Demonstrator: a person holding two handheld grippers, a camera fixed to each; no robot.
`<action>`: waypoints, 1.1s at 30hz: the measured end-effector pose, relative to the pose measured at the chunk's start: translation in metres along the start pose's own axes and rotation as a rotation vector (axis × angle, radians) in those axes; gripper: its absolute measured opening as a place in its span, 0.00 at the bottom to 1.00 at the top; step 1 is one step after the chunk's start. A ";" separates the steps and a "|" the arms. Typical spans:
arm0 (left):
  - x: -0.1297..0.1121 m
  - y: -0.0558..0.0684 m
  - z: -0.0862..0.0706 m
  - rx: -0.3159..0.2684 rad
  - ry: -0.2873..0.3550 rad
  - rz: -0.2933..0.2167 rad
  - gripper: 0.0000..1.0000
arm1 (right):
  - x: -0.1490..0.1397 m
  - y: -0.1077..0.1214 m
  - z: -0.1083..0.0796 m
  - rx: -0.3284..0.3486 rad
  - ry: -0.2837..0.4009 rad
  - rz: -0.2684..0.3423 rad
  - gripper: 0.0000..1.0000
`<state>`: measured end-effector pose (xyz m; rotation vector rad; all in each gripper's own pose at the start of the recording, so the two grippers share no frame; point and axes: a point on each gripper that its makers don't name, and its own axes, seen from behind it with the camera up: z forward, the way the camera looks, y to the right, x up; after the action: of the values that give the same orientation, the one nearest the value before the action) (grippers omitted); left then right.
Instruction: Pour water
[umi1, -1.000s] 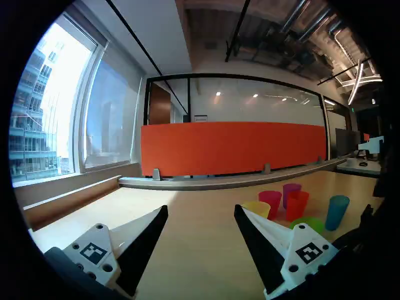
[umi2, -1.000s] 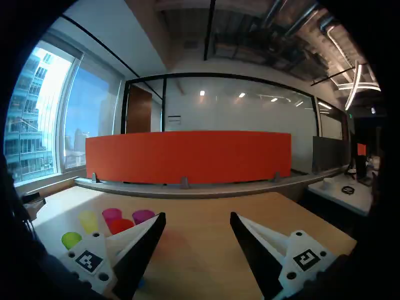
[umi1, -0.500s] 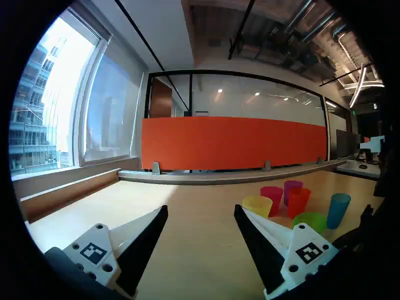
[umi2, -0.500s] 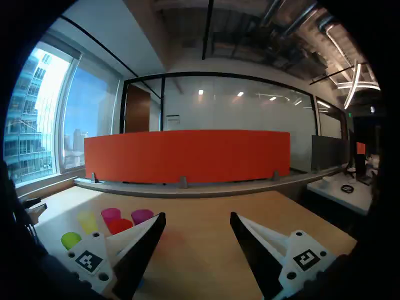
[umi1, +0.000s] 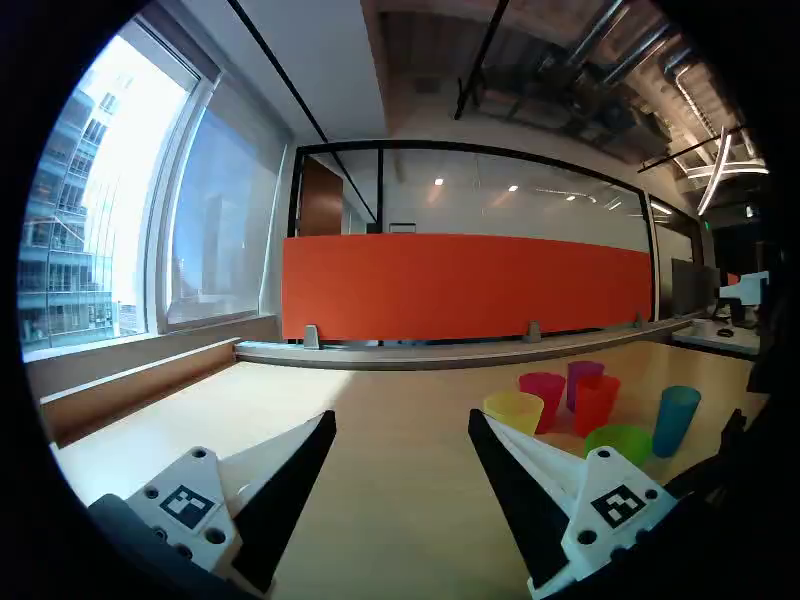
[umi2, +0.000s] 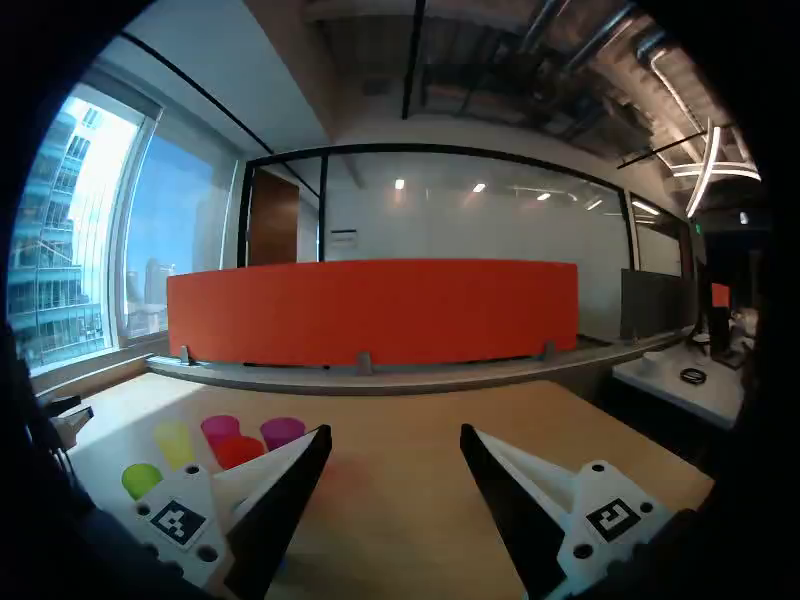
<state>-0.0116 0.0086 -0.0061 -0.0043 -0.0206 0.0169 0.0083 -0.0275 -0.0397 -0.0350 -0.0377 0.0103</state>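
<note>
Plainly, in the left gripper view a tall window (umi1: 100, 220) lights the left side, and the left claw (umi1: 400, 470) hangs released above the bare wooden tabletop (umi1: 400, 400), jaws spread wide with nothing between them. To its right stands the task's cluster of cups: a yellow cup (umi1: 513, 410), a pink cup (umi1: 543, 395), a purple cup (umi1: 584, 375), an orange cup (umi1: 596, 402), a low green cup (umi1: 618, 442) and a blue cup (umi1: 676, 420) a little apart at the right end. Whether any of them holds water cannot be told. They look like thin, light plastic, likely slick and easy to tip or squash, so a gentle pinch across the middle of the wall seems safest. The blue one looks easiest to reach, since the others crowd close together and could be knocked. In the right gripper view the same cups sit low on the left, beside the right claw (umi2: 395, 480), which is likewise spread and empty over the tabletop. An orange partition (umi2: 370, 310) closes the far edge, well clear of the cups.
</note>
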 end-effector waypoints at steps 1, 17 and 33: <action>0.000 0.000 0.000 0.000 0.000 0.000 0.99 | 0.000 0.000 0.000 0.000 0.000 0.001 1.00; 0.000 0.000 0.000 0.000 -0.002 0.003 0.99 | 0.006 0.003 -0.007 0.015 0.041 -0.011 1.00; 0.000 0.000 0.001 0.000 -0.002 0.004 0.99 | -0.005 0.000 0.001 0.025 0.118 -0.033 0.99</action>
<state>-0.0117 0.0087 -0.0054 -0.0042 -0.0229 0.0204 0.0032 -0.0274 -0.0392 -0.0104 0.0796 -0.0246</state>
